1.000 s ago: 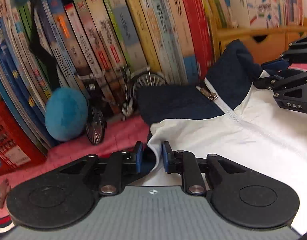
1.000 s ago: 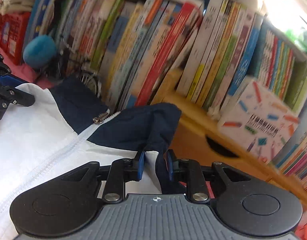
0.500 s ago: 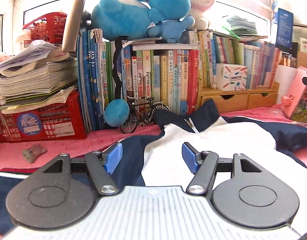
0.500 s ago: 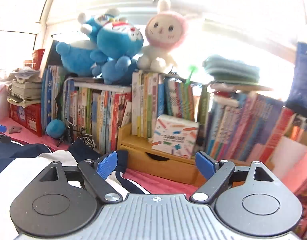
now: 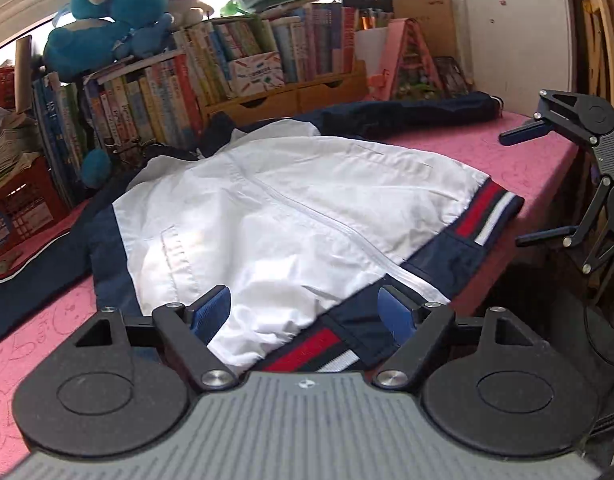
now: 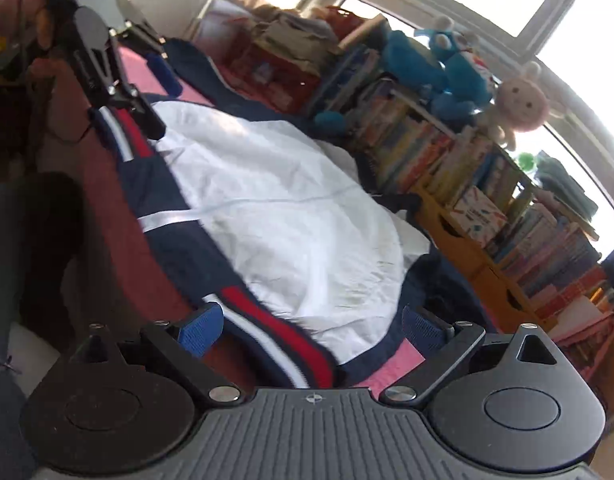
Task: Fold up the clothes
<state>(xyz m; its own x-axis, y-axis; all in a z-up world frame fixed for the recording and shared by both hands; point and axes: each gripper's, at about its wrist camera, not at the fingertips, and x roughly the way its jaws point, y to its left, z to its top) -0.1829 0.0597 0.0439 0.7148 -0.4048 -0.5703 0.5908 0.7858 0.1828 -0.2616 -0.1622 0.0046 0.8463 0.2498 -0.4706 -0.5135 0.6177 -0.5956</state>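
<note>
A white and navy zip jacket (image 5: 307, 200) lies flat, front up, on the pink table cover (image 5: 523, 160), collar toward the books. Its red and white striped hem (image 5: 487, 216) reaches the near table edge. My left gripper (image 5: 305, 312) hovers over the hem's left end. Its jaws are opening and the pads press on nothing. My right gripper (image 6: 311, 324) stands over the other hem corner (image 6: 275, 336), jaws opening too, cloth below them but not pinched. Each view shows the other gripper: the right gripper (image 5: 531, 184) at the table's right edge, the left gripper (image 6: 159, 96) at the top left.
Rows of books (image 5: 155, 96) and wooden drawers (image 5: 283, 100) stand behind the jacket, with plush toys (image 5: 107, 36) on top. A red basket (image 5: 19, 208) with papers is at the left. One navy sleeve (image 5: 419, 112) stretches right. A person's leg (image 6: 11, 240) is beside the table edge.
Both grippers let go of the navy collar, opened wide and pulled back from the bookshelf end to the jacket's hem. The jacket now lies spread out in full view.
</note>
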